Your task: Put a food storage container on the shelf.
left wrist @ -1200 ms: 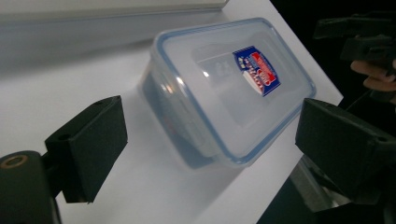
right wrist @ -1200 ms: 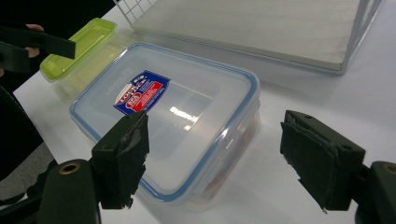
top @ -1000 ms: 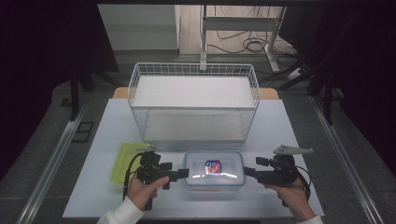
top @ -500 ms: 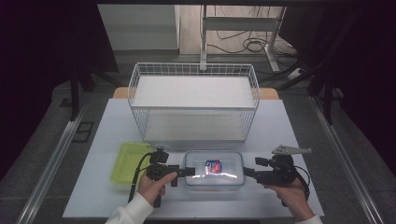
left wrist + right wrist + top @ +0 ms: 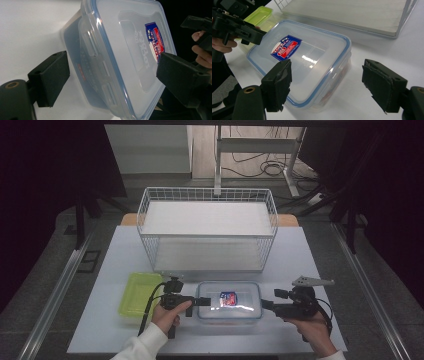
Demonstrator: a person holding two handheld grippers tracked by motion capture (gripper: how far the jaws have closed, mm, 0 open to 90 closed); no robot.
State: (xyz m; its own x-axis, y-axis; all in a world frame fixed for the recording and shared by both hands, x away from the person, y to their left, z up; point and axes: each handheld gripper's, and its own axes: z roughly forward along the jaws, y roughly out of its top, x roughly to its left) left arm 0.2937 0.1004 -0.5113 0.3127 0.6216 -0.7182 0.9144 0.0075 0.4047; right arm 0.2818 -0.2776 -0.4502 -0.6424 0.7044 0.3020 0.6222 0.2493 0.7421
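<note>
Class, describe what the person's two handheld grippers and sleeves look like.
Both the left gripper and the right gripper are black, with blocky rectangular jaws. A black cable trails from each. The right carries a grey three-cornered plate. The sleeves are white.

Bright table, dark surroundings, glare on lid [image 5: 235, 306].

clear lidded container [image 5: 307, 62] on white table [image 5: 387, 45], open tongs [image 5: 325, 86] before it

wire basket [image 5: 207, 227] blocks far side, container [image 5: 229, 300] centre
</note>
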